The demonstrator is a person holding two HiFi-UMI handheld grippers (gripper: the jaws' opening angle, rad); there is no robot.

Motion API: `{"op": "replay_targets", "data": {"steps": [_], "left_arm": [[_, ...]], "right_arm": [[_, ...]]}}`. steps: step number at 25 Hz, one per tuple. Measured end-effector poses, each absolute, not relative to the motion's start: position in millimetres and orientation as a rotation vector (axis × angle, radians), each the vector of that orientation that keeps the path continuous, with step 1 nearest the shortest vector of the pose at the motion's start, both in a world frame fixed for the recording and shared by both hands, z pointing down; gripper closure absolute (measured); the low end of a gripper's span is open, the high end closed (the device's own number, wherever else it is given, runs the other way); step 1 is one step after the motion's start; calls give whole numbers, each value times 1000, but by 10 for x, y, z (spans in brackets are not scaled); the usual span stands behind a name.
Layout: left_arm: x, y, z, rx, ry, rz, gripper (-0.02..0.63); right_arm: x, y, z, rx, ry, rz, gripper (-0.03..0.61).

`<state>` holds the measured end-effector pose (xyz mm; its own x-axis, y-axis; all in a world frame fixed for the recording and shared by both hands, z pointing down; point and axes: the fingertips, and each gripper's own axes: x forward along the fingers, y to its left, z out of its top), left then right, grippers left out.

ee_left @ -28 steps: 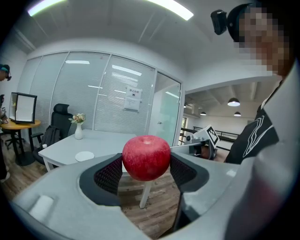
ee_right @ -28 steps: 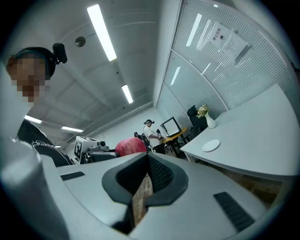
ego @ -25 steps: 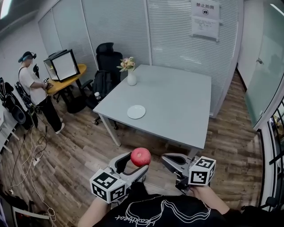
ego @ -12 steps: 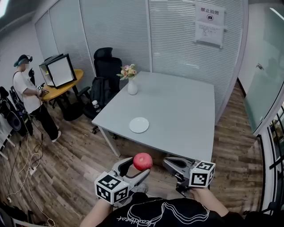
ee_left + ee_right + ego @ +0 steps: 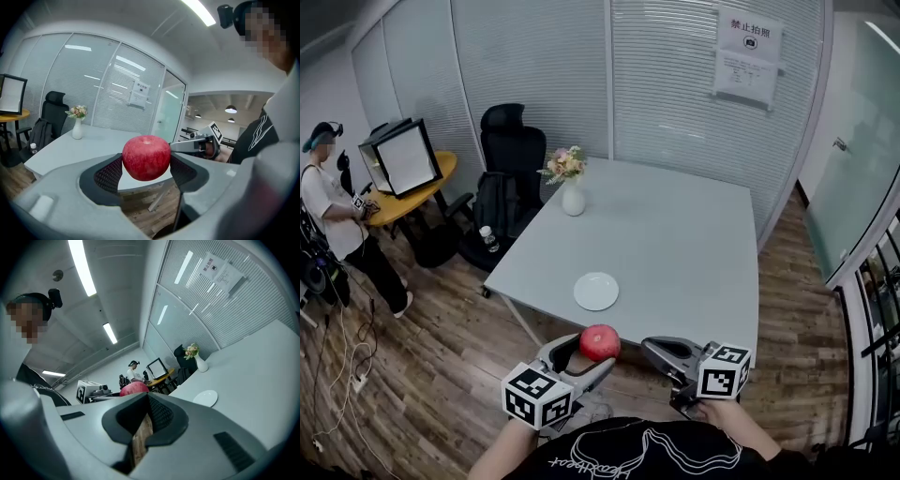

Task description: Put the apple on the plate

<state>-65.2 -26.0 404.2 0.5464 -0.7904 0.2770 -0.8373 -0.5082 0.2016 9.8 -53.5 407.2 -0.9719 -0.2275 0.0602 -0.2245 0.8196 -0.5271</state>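
The head view looks forward and steeply down from above the person's chest, past the left claw [image 5: 595, 349] and right claw [image 5: 654, 349] close below, to the counter [image 5: 675, 244] farther off. The left gripper view sits close behind its jaws, facing far and right. The right gripper view, equally close, faces far and left. All three share the counter, the vase [image 5: 573, 197] and the apple [image 5: 599, 342]. Each gripper view also catches the other claw.
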Motion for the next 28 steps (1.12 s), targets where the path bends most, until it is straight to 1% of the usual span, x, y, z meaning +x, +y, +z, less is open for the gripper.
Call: {"op": "replay_targets", "data": {"steps": [13,28], "left_arm": [[-1184,-1241,4127,2505,-1268,246,302],[-1427,-2166,4510,2527,-1178,290,302]], "right_arm": [[-313,-1400,4167,-531,2931,-956,569],[-427,-2134,4432,-665,2857,-1051,569]]}}
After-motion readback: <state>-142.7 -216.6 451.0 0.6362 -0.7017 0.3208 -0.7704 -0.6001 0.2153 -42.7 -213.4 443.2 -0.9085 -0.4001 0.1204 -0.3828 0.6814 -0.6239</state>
